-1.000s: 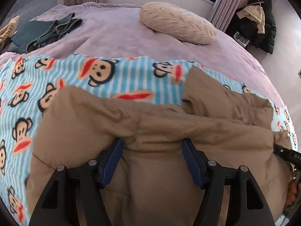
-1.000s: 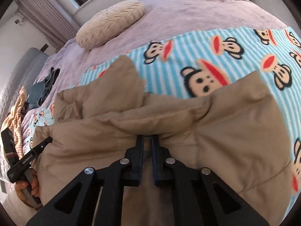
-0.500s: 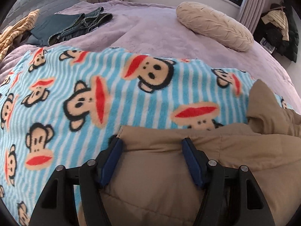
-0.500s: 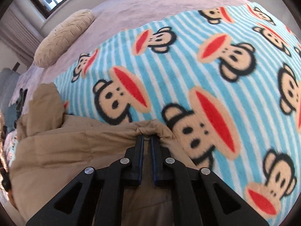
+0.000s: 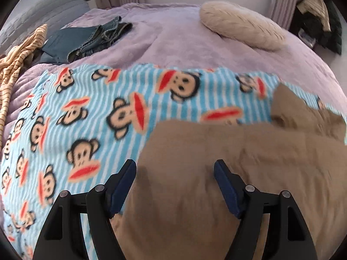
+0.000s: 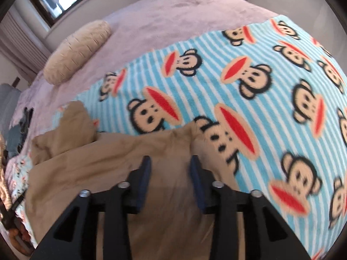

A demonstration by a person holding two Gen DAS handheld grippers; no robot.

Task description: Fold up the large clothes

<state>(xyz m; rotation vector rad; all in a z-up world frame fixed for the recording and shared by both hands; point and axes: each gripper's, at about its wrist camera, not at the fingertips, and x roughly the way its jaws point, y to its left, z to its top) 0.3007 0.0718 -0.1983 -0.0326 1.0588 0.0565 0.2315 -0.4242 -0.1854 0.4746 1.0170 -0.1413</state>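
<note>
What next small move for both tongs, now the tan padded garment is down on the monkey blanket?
Probably lift both clear and go to the bunched part. The right tongs have just been opening, the left tongs stand wide; neither grips the tan padded garment. Its folded edge lies on the blue striped monkey-print blanket, but a lump sticks up.

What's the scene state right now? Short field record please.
surface: bed with monkey blanket
garment: tan coat, lying on the blanket
left tool: open, over the coat's edge, nothing gripped
right tool: jaws just opened, coat below them, not pinched
also on bed: pillow, jeans, striped cloth
fold: top edge looks doubled over; unfinished
</note>
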